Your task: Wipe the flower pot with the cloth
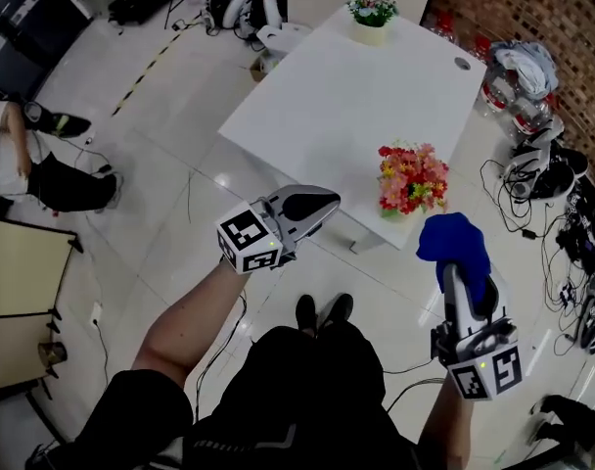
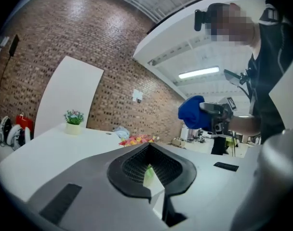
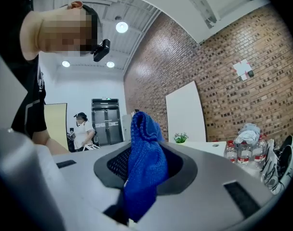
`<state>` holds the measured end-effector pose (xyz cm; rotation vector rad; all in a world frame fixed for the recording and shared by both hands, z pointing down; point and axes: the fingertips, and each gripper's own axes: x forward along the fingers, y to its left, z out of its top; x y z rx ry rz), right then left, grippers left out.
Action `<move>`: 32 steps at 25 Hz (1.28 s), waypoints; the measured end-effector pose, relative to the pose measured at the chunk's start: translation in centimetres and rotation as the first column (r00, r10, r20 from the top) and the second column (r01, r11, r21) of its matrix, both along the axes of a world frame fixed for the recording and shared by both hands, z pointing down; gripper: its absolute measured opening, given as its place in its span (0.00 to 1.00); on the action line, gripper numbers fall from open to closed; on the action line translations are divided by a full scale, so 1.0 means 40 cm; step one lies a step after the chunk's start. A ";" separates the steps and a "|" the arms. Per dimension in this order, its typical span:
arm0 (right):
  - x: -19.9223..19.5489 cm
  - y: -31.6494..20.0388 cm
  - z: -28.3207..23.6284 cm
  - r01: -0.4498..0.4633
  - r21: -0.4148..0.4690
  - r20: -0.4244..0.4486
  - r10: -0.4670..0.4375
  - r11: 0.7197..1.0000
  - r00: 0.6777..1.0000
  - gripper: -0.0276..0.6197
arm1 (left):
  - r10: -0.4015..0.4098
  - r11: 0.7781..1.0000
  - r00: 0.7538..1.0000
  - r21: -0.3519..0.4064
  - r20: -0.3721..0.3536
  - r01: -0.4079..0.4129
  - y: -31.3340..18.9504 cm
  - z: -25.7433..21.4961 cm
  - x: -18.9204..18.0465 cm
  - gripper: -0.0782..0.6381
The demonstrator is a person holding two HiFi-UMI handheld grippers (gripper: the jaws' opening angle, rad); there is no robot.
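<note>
A pot of red, pink and yellow flowers (image 1: 411,178) stands at the near edge of the white table (image 1: 337,106); in the left gripper view the flowers (image 2: 137,139) show just past the jaws. My left gripper (image 1: 325,204) hangs left of the pot over the table's near edge, shut with nothing in it (image 2: 149,147). My right gripper (image 1: 458,268) is below and right of the pot, off the table, shut on a blue cloth (image 1: 455,247) that bunches up over its jaws (image 3: 142,150). The cloth (image 2: 192,113) also shows from the left gripper view.
A small green plant in a pale pot (image 1: 372,14) sits at the table's far end. Water bottles (image 1: 516,108), cables (image 1: 572,225) and gear lie on the floor to the right. A person (image 1: 61,178) sits on the floor at left, next to a wooden tabletop (image 1: 16,290).
</note>
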<state>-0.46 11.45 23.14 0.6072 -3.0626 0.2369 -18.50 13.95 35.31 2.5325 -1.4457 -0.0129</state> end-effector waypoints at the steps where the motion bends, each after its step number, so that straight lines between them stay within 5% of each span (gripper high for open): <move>1: -0.008 -0.004 -0.001 -0.003 0.008 0.003 0.003 1.000 1.000 0.20 | 0.015 1.000 1.000 -0.002 0.010 -0.015 -0.014 0.004 -0.004 0.11; 7: -0.033 -0.043 0.061 -0.069 0.005 0.019 0.068 0.998 0.997 0.20 | 0.133 0.991 0.987 0.021 0.090 -0.135 -0.105 0.045 0.003 0.11; 12: -0.113 -0.022 0.116 -0.181 0.007 -0.014 0.181 0.983 0.983 0.20 | 0.287 0.958 0.946 -0.016 0.150 -0.288 -0.162 0.146 -0.018 0.11; 16: -0.173 -0.009 0.190 -0.345 -0.085 -0.029 0.344 0.935 0.939 0.20 | 0.430 0.902 0.895 -0.015 0.121 -0.432 -0.231 0.197 -0.002 0.11; 20: -0.173 0.037 0.270 -0.411 -0.082 -0.065 0.407 0.908 0.911 0.20 | 0.543 0.836 0.820 -0.024 0.180 -0.548 -0.273 0.253 0.048 0.11; 24: -0.165 0.049 0.313 -0.461 -0.085 -0.096 0.453 0.884 0.886 0.20 | 0.597 0.793 0.779 0.004 0.193 -0.609 -0.321 0.267 0.102 0.11; 27: -0.173 0.056 0.341 -0.481 -0.080 -0.103 0.472 0.873 0.875 0.20 | 0.618 0.774 0.766 0.038 0.173 -0.633 -0.321 0.263 0.117 0.11; 32: -0.152 0.061 0.374 -0.496 -0.097 -0.094 0.488 0.863 0.868 0.20 | 0.611 0.779 0.774 0.047 0.168 -0.625 -0.321 0.277 0.161 0.11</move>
